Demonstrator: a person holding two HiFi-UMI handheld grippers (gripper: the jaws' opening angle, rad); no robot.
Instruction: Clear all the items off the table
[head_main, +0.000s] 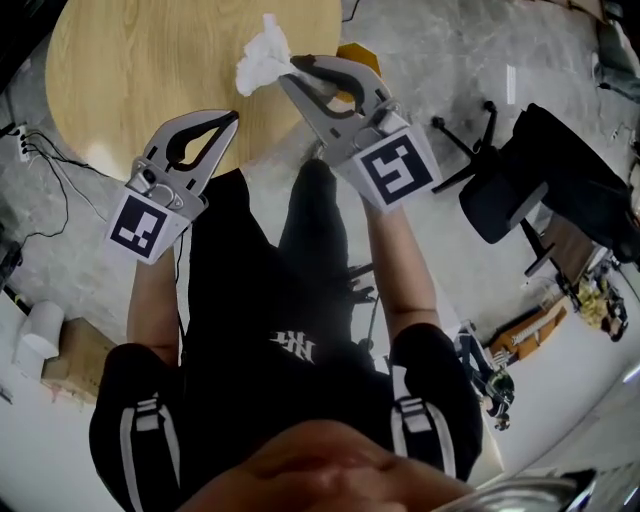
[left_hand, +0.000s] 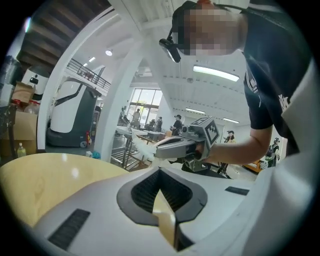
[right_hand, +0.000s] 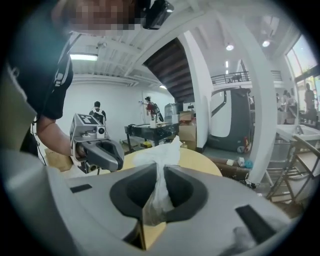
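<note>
Hanging over the near edge of the round pale wooden table (head_main: 130, 70), the right gripper (head_main: 290, 68) is clamped on a crumpled white tissue wad (head_main: 262, 58). Only a thin twisted tail sits between the jaws; the bulk sticks out past the tips. The left gripper (head_main: 232, 118) is pressed together with nothing in it, just off the same edge.

Risk, as I judge it: the pinch is narrow, so a quick swing could let the tail slip or tear. The wad would then drop back on the table or to the floor.

No other item shows on the visible tabletop, which is smooth and glossy. Grey marbled floor (head_main: 430, 60) surrounds the table. A black wheeled office chair (head_main: 540, 180) stands well off to the right, with thin black cables (head_main: 50, 180) left of the table.
</note>
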